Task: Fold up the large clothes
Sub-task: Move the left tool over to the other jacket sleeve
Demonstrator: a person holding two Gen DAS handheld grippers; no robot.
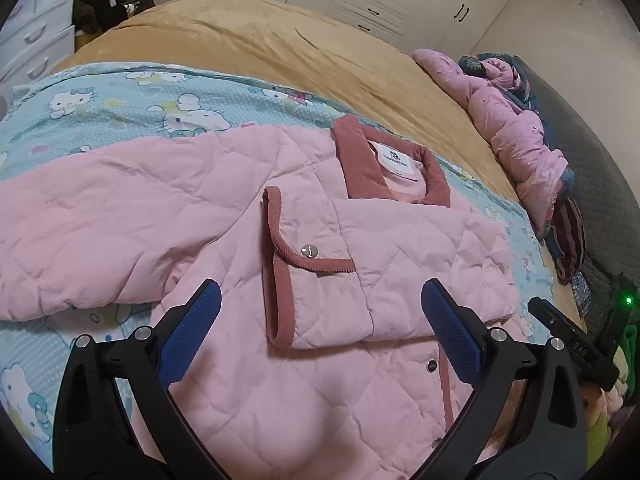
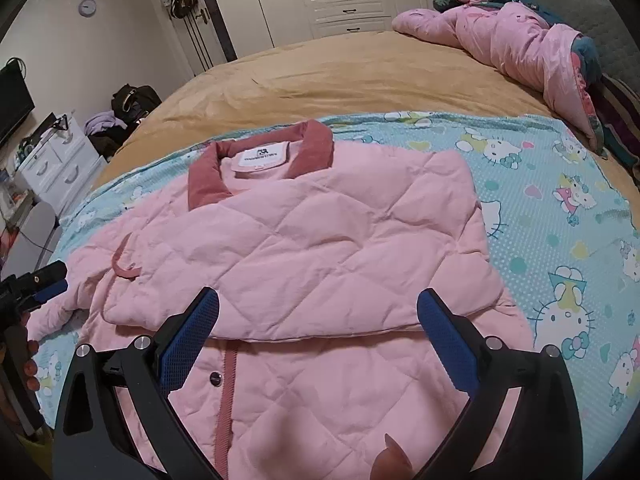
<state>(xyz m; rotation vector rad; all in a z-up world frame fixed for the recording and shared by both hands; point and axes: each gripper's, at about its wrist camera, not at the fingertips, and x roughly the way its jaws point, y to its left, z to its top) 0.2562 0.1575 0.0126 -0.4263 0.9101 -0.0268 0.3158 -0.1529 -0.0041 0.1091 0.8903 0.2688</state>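
Both grippers tilt down toward the bed, jaws spread wide and holding nothing. The left gripper [image 1: 320, 320] hangs over the pink quilted jacket [image 1: 224, 216], its blue pads either side of the folded-in sleeve cuff [image 1: 280, 264] at 12 o'clock. The right gripper [image 2: 318, 322] hangs over the folded sleeve panel; the left one shows at 9 o'clock there. The jacket lies on a cartoon-cat blanket [image 2: 540, 216], collar [image 2: 260, 156] farthest. Beyond, at 1 o'clock, lies a crumpled pink duvet [image 2: 500, 32].
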